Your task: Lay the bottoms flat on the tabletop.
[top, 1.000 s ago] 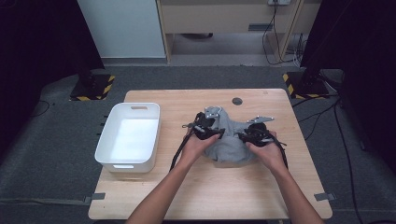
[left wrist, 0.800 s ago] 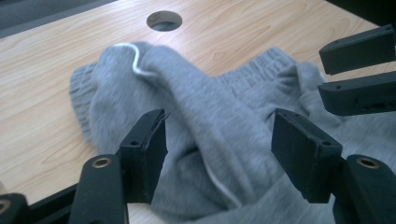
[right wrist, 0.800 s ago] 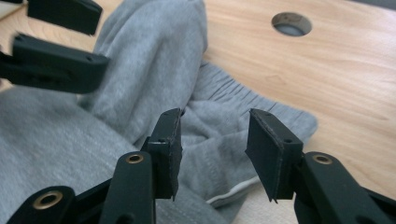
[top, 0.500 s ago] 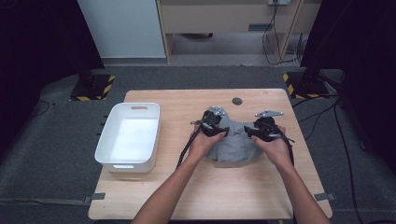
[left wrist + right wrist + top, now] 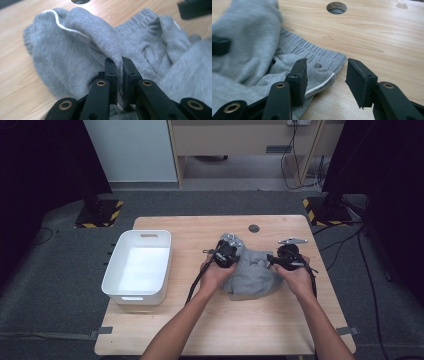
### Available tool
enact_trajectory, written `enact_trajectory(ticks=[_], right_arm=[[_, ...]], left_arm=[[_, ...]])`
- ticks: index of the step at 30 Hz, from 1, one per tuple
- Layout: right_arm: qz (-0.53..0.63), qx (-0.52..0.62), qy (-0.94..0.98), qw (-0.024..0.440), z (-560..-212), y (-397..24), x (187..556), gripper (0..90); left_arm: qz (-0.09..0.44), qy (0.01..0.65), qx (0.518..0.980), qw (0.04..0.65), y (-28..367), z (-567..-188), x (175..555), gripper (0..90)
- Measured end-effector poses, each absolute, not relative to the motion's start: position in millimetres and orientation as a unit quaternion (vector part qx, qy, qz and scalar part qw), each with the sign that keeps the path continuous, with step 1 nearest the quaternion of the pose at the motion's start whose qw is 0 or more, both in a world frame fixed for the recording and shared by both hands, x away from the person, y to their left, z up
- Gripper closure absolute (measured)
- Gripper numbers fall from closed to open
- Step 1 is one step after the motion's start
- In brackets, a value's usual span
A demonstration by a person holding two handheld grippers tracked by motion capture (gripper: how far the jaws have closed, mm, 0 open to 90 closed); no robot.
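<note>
A crumpled grey garment (image 5: 252,272) with a ribbed waistband and white piping lies at the middle of the wooden table (image 5: 210,330). My left gripper (image 5: 231,257) sits at its left side. In the left gripper view its jaws have just closed, and the left gripper (image 5: 119,61) is shut on a raised fold of the garment (image 5: 75,45). My right gripper (image 5: 274,262) is at the garment's right edge. In the right gripper view the right gripper (image 5: 327,67) is open and its jaws have just narrowed a little. The waistband corner of the garment (image 5: 322,65) lies under the gap, untouched by the pads.
A white plastic bin (image 5: 145,234) stands on the table's left part. A round hole (image 5: 254,228) is in the tabletop behind the garment. Bare wood lies to the right of the garment and along the near edge. Cables trail from both grippers.
The left jaws have closed onto a fold of the grey garment. The right gripper has shifted right and slightly away, toward the garment's right edge.
</note>
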State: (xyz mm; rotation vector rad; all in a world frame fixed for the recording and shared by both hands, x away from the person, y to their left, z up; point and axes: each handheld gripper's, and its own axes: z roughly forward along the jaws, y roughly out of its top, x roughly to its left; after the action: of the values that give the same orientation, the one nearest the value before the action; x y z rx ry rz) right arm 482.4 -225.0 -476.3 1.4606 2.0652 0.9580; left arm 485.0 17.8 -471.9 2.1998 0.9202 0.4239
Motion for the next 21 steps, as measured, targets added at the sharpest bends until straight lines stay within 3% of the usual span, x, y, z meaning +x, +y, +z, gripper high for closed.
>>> enact_trajectory(ticks=[21], right_arm=[[0.350, 0.546, 0.738, 0.187, -489.1, -204.7, 491.1, 34.3]], left_arm=[[0.152, 0.363, 0.859, 0.327, 44.3, -500.6, 460.6, 84.2]])
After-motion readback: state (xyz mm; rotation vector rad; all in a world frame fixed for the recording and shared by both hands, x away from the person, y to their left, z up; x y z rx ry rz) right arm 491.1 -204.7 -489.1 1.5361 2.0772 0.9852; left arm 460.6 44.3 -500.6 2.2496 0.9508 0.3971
